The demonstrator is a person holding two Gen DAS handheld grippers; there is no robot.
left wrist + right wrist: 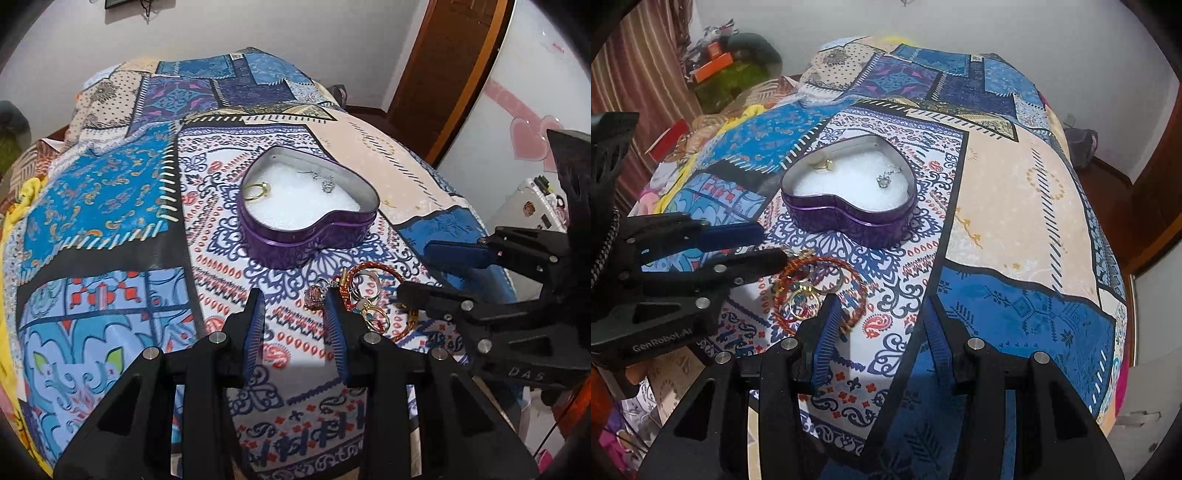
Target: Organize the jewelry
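Observation:
A purple heart-shaped tin point(295, 254) point(849, 227) lies open on the patterned bedspread, lined in white. Inside it are a gold ring point(255, 192) point(825, 164) and a small silver piece point(327, 184) point(884, 181). In front of the tin is a loose pile: a red-and-gold braided bangle point(369, 266) point(827, 261), gold rings point(376, 314) point(803, 306) and a pink-stone ring point(314, 295). My left gripper point(295, 299) point(772, 245) is open and empty, its right finger at the pile's left edge. My right gripper point(882, 306) point(413, 269) is open and empty, its left finger over the bangle's right side.
The blue, cream and red patchwork bedspread point(122, 192) point(1015, 192) covers the whole bed. A wooden door frame point(443, 66) stands at the back right. Clutter and a striped curtain point(646, 66) are off the bed's left side.

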